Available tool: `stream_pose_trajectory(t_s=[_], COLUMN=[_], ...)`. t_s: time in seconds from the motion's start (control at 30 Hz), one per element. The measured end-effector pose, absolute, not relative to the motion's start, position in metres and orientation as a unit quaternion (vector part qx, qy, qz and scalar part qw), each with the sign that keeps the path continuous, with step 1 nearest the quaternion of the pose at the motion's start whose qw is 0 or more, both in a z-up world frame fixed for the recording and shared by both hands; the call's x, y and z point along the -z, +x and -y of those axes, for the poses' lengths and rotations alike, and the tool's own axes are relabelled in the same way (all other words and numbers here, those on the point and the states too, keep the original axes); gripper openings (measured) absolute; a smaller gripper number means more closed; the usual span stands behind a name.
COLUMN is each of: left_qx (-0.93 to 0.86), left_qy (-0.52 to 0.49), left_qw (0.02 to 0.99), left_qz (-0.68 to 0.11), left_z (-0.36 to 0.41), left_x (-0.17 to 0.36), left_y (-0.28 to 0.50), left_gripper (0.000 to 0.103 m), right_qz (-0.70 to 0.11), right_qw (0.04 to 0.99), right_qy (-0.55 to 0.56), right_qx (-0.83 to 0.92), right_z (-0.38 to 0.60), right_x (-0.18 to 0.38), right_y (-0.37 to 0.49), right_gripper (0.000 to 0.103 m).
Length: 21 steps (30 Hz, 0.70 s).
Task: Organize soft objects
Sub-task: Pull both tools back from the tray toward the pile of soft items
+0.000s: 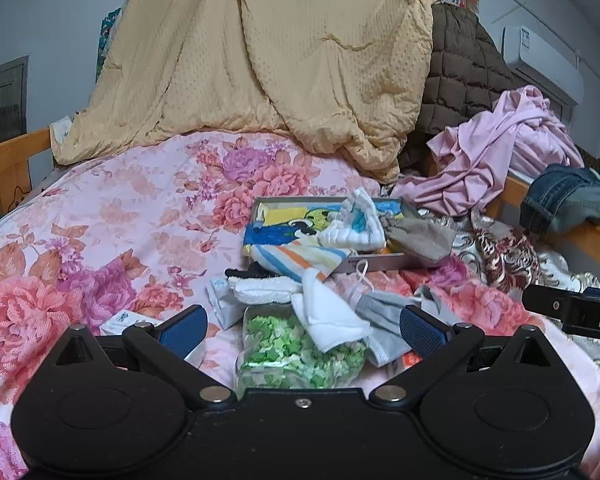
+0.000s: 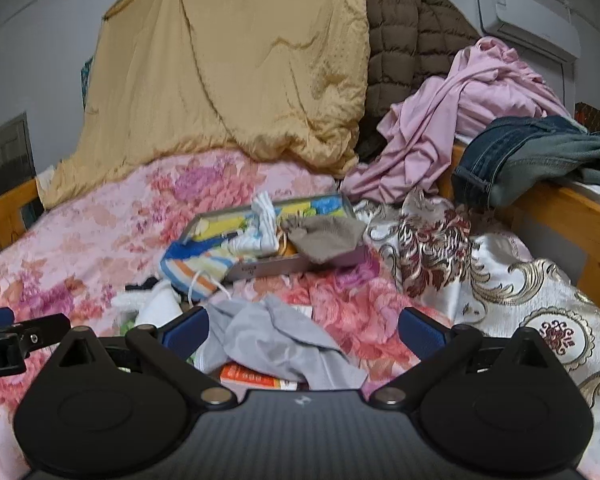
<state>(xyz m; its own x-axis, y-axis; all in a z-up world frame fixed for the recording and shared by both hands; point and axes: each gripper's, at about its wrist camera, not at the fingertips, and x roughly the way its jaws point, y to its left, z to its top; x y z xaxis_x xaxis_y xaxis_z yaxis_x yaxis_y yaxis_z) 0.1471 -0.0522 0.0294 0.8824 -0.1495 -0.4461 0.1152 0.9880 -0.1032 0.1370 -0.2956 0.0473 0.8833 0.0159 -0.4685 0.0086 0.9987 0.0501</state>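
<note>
A shallow grey box (image 1: 376,263) with a cartoon print lies on the floral bedspread (image 1: 100,216); white socks (image 1: 360,220), a taupe sock (image 1: 420,238) and a striped cloth (image 1: 296,258) hang over it. In front lie a white sock (image 1: 328,320), a grey sock (image 1: 384,316) and a clear jar of green bits (image 1: 296,352). My left gripper (image 1: 302,330) is open and empty above the jar. My right gripper (image 2: 304,330) is open and empty above the grey sock (image 2: 276,340). The box (image 2: 268,266) lies beyond.
A yellow quilt (image 1: 260,60) hangs at the back beside a brown padded jacket (image 1: 460,64). Pink clothes (image 2: 460,112) and jeans (image 2: 532,156) lie over the wooden bed rail (image 2: 560,208) at right. An orange packet (image 2: 256,378) lies under the grey sock. A brocade cloth (image 2: 500,280) covers the right side.
</note>
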Motion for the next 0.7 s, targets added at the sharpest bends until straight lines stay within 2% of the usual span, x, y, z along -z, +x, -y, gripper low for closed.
stream_pose_trajectory(t_s=[0.27, 0.7], left_qx=[0.067, 0.051], left_qy=[-0.028, -0.043], left_qw=[0.962, 0.955], left_qz=[-0.264, -0.29], left_z=[0.044, 0.033], left_x=[-0.004, 0.015], left_y=[0.149, 0.152], left_gripper=[0.102, 0.102], right_qz=[-0.315, -0.35], right_qw=[0.949, 0.936], right_qy=[0.014, -0.024], right_qx=[-0.007, -0.023], right_z=[0.29, 0.273], right_x=[-0.03, -0.021], right_y=[0.154, 0.159], right_gripper=[0.103, 0.103])
